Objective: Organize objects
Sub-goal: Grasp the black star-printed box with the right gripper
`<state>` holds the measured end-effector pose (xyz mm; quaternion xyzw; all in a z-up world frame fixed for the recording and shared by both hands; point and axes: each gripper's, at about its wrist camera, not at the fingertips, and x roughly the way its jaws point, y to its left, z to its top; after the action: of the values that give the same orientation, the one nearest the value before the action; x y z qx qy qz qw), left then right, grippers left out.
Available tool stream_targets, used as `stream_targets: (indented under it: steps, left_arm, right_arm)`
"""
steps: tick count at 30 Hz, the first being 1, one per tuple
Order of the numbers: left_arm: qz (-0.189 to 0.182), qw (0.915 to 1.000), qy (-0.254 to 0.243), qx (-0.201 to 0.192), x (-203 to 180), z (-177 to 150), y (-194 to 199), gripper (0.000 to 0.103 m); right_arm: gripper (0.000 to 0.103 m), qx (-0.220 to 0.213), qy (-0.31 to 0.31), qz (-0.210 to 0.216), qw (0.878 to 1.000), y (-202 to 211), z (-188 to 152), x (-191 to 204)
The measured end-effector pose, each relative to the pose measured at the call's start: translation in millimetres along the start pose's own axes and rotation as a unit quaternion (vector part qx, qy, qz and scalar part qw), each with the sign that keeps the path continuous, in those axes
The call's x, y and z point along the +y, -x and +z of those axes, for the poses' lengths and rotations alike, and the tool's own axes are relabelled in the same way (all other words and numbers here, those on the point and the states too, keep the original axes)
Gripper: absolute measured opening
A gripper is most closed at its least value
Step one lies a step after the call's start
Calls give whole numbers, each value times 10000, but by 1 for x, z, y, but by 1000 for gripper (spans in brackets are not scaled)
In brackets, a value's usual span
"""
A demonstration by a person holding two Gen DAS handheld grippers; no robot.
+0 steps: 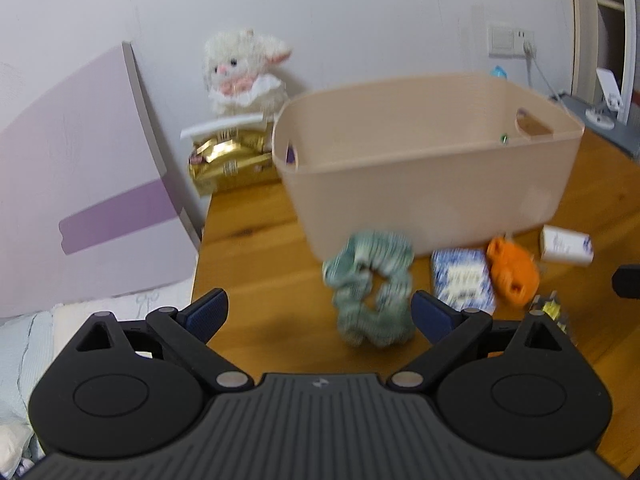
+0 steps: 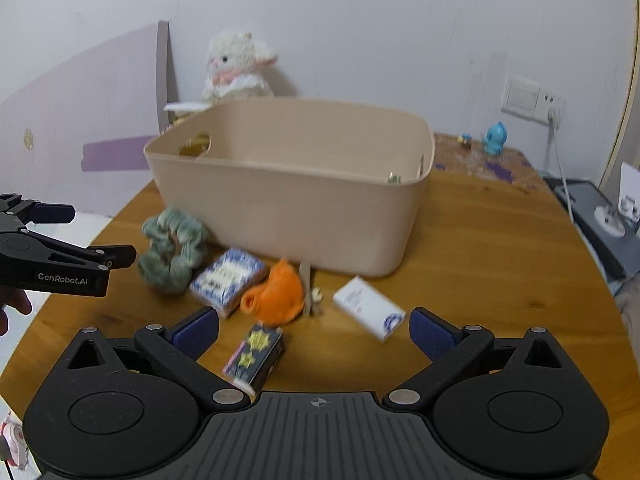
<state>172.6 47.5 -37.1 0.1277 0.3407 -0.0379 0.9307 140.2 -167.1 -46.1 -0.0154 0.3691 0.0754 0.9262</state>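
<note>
Wood counter w/ beige bin toward its back edge. Your left gripper hovers w/ fingers wide, green scrunchie between them. Right gripper fingers wide, empty, above dark card box; orange cloth, white box near front edge.

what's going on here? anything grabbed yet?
Nothing grabbed yet. A person holds both grippers open over a wooden table. The left gripper is lined up near the green scrunchie; the right gripper hovers over the dark small box. The loose items lie in front of the beige bin, outside it.
</note>
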Motion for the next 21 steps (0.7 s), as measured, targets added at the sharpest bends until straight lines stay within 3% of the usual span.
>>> stream_targets:
  steps: [11,21]
  left_arm:
    - [-223,9990,232,316,16,-25,-31,98]
    - [-615,9966,474,277,12,-22,-56,98]
  right_arm:
    - [103,417,-58,153,9990,-33,-16,24]
    - [81,658,-83,24,9978,-58,-23,26]
